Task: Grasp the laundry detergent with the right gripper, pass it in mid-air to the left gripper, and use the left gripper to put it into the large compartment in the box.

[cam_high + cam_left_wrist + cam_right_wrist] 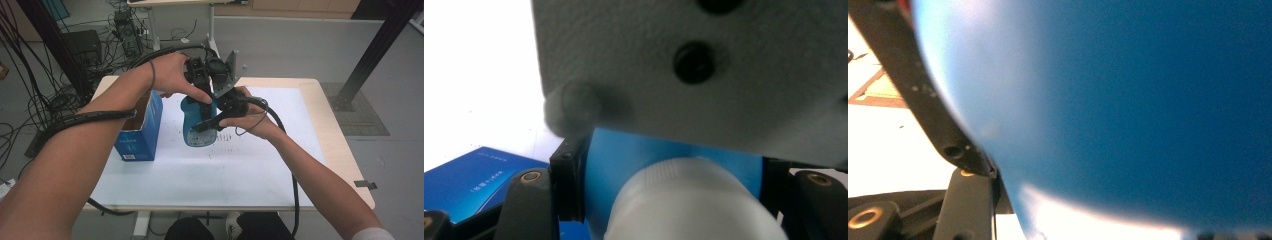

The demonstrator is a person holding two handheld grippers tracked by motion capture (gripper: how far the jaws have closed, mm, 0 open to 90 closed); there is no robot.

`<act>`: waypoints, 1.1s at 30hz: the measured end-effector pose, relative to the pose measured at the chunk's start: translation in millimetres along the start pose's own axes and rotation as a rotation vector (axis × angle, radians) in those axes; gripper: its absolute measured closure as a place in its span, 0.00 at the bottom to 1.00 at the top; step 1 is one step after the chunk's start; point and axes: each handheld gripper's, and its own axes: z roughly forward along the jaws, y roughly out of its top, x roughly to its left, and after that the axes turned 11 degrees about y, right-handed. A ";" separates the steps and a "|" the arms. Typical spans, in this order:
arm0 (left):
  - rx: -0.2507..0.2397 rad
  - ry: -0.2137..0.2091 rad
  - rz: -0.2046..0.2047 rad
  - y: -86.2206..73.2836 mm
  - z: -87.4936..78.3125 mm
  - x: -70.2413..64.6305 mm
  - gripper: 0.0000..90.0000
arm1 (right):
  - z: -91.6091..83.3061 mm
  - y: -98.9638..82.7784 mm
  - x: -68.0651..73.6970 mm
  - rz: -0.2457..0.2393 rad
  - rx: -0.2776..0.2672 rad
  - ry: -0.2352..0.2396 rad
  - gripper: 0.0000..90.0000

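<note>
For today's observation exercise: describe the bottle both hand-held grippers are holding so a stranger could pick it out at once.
On the white sheet covering the table, right of the open blue carton, stands a blue bottle. Unlike the boxy carton, it is rounded, has a white ribbed cap, and is clamped by both hand-held grippers.

Blue bottle [199,127] between black fingers [566,185] – white cap [689,205]; beside them a blue box [142,132] – white surface [250,170].

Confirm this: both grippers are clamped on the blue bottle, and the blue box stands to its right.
Not quite. The box stands to the left of the bottle, as the high view shows. The left gripper and right gripper are indeed clamped on the bottle.
</note>
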 end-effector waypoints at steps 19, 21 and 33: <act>0.004 0.015 0.006 -2.1 0.2 -1.4 0.41 | 2.6 -0.1 0.6 0.006 -0.008 0.007 0.49; 0.006 0.013 0.003 -2.2 0.5 -1.8 0.41 | 2.9 -0.1 0.6 0.005 -0.008 0.006 0.49; 0.014 0.010 0.013 -0.6 0.2 -1.0 0.41 | 2.1 -0.9 0.6 0.002 -0.004 0.001 0.49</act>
